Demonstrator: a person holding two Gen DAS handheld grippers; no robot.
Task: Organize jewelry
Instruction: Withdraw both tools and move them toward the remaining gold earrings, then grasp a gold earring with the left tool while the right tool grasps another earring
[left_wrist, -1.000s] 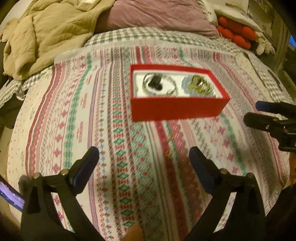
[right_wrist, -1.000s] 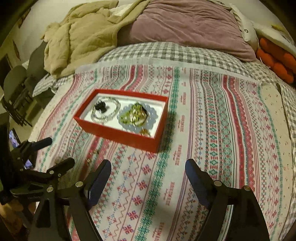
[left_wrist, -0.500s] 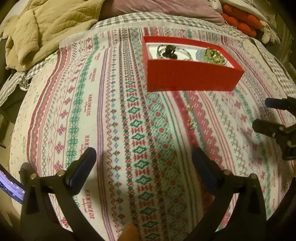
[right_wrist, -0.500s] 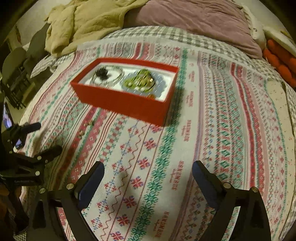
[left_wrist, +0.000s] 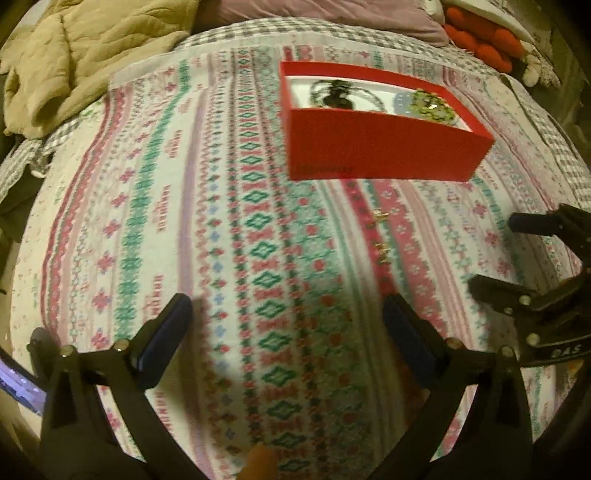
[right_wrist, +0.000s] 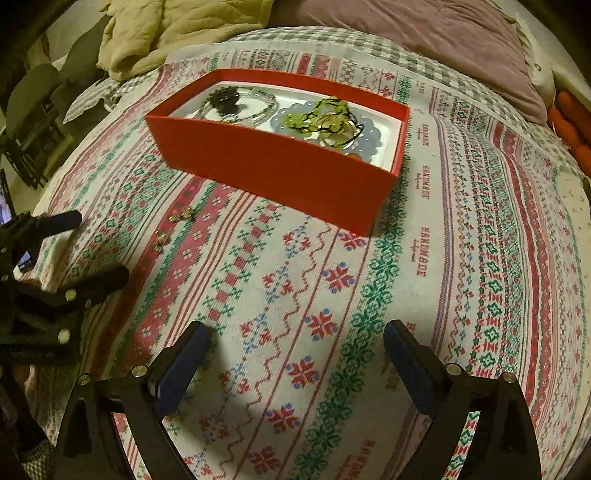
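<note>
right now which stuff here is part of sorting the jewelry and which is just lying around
Part of the job:
- red box
- bracelets inside it
- two small gold earrings loose on the bedspread

Just lying about:
- beige blanket
- purple pillow
- orange cushion

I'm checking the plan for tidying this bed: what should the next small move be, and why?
Probably ease the left gripper forward and to its right, down toward the nearer gold earring. Two small earrings, that one and the farther earring, lie loose on the patterned blanket in front of the red box, which already holds other jewelry. Both grippers are open and empty, and the left one looks closer.
</note>
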